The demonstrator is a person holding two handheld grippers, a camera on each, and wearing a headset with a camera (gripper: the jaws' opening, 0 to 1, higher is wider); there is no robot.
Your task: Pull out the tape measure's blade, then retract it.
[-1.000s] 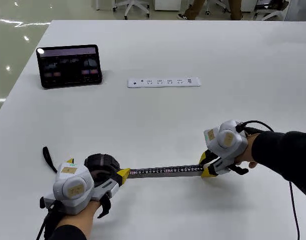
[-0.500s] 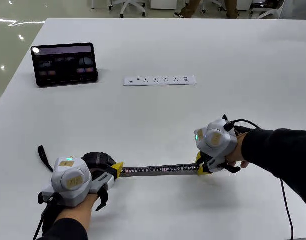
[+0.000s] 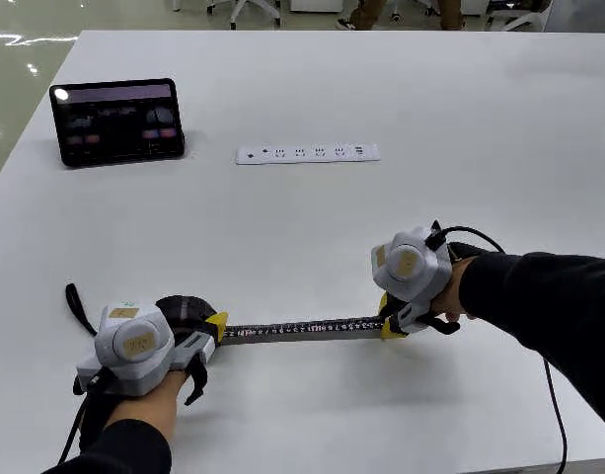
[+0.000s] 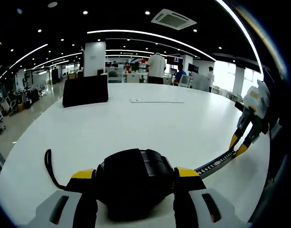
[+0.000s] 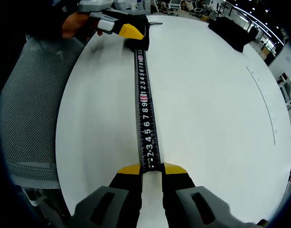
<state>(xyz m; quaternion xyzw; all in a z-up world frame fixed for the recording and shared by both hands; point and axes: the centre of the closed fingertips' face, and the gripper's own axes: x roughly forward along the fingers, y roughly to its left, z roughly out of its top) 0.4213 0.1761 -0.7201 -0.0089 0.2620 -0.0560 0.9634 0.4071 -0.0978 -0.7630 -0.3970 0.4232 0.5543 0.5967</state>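
Pinching the tip of the black numbered blade (image 5: 143, 95), the right gripper (image 5: 152, 168) sights along it. The left gripper (image 4: 135, 173) clamps the round black case (image 3: 182, 311).

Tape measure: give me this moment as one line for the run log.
left gripper shut on tape measure case | right gripper shut on blade | blade extended along table | retraction not done

A white table (image 3: 312, 237) carries a dark tablet (image 3: 116, 120), propped up near the far left corner with its screen lit. A white power strip (image 3: 308, 153) lies flat to its right, well apart. Glossy floor (image 3: 26, 49) shows past the left edge. In the left gripper view, people (image 4: 157, 66) stand beyond the table under ceiling lights (image 4: 136, 33). In the right gripper view, grey mesh (image 5: 36, 118) sits beside the table's edge.
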